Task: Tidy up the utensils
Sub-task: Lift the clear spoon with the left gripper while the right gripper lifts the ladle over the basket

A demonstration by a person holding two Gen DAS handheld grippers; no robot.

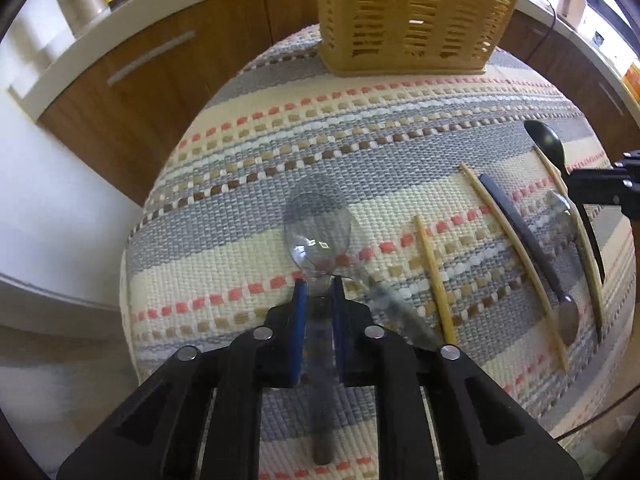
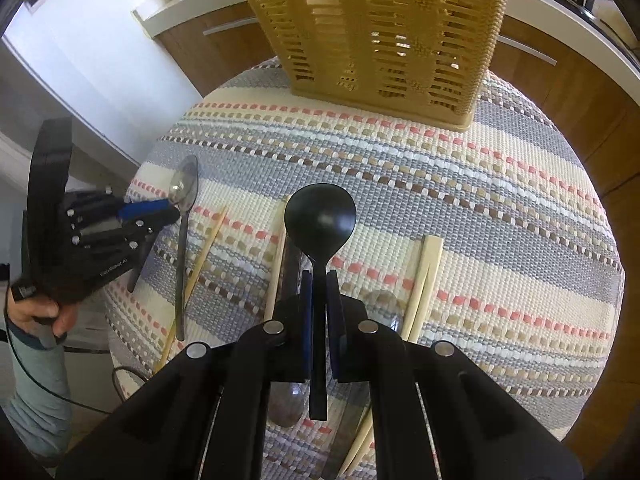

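Observation:
My left gripper [image 1: 319, 284] is shut on a clear plastic spoon [image 1: 318, 232] and holds it above the striped mat [image 1: 240, 152], bowl pointing forward. My right gripper [image 2: 319, 276] is shut on a black spoon [image 2: 320, 216], bowl forward, above the mat [image 2: 480, 200]. A yellow slatted utensil basket [image 1: 412, 12] stands at the far edge of the table; it also shows in the right wrist view [image 2: 380, 32]. In the right wrist view my left gripper [image 2: 160, 210] is at the left with the clear spoon [image 2: 185, 184].
Several utensils lie on the mat: wooden chopsticks [image 1: 434, 280], a dark-handled metal spoon [image 1: 532, 256], a clear spoon [image 1: 392, 300], a chopstick pair [image 2: 424, 280] and a metal spoon [image 2: 286, 404]. Wooden cabinets [image 1: 132, 92] and a white counter lie behind.

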